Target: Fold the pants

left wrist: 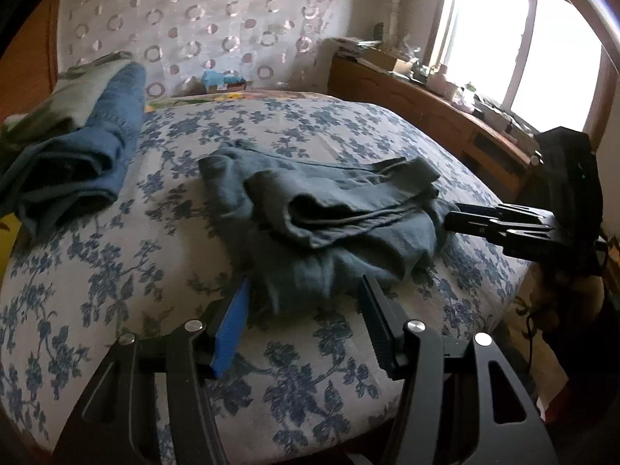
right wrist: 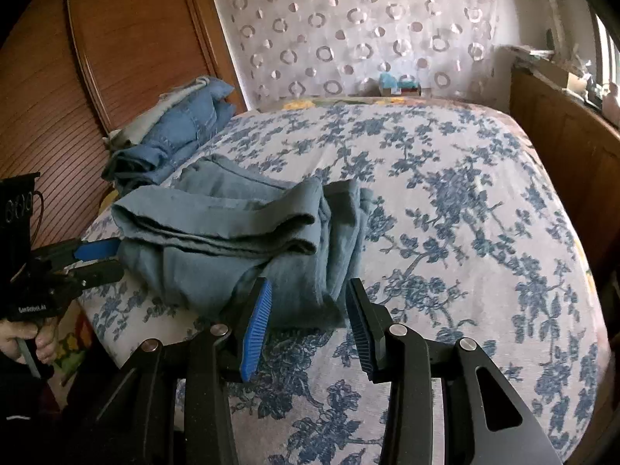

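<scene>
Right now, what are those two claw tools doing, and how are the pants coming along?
Left gripper open, right gripper open, neither pinching cloth. Grey-blue linen pants lie folded on floral bedsheet. Blue jeans pile beside, clear.

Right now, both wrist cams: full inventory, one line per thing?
grey-blue pants: 1, loosely folded, mid-bed near the front edge
bedspread: 1, white with blue flowers, covers the bed
pile of clothes: 1, blue denim on top with grey-green under it, far left of the bed
curtain: 1, pale with ring pattern, behind the bed
small box: 1, teal and red, at the head of the bed; contents unclear
wooden shelf: 1, brown, cluttered, under the window
window: 1, bright, far right
wooden panel: 1, brown, left of the bed
left gripper: 1, black, jaws open astride the pants' near edge
right gripper: 1, black, jaws open at the pants' corner
hand: 1, on the left gripper's handle
</scene>
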A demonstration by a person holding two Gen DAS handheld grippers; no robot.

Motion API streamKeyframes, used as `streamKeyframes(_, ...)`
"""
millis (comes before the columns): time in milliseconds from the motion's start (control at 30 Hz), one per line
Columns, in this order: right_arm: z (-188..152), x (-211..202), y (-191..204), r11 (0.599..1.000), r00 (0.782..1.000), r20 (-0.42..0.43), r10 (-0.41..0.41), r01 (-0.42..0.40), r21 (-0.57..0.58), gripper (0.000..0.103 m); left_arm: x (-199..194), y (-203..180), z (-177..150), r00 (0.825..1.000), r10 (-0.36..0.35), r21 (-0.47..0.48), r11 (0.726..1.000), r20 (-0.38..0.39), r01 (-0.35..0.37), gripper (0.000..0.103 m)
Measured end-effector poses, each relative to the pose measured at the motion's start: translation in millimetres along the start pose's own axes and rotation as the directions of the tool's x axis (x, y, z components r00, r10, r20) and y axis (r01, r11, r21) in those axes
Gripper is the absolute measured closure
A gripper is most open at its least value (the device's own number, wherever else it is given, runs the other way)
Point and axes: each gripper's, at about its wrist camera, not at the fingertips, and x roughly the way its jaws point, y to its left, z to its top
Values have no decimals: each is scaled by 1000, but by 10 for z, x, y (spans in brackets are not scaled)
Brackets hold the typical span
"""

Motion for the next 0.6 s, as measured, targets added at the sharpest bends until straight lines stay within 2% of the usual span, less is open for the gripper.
streamKeyframes(233,-6,111,59,1000,1000,-26,-1,0,-18,63,117,50,59,1000,-3,-3,1000,-26,3,58)
streamKeyframes(300,2,115,57,1000,1000,-24,-9,9,-20,73,130,85,61,1000,-7,-11,1000,-26,7,63)
streamKeyframes(367,5,124,26,1000,1000,-25,-16,16,-9,83,132,106,59,1000,-3,-8,1000,-25,3,73)
streamKeyframes(433,2,113,1,1000,1000,-26,-11,11,1,91,124,118,51,1000,3,-3,1000,-22,-3,88)
streamKeyframes(500,-8,100,11,1000,1000,-22,-10,9,-8,95,103,126,47,1000,5,-2,1000,-16,-5,92)
streamKeyframes(600,-26,33,55,999,1000,5,-20,20,-25,96,17,132,36,1000,-3,-11,1000,4,3,93)
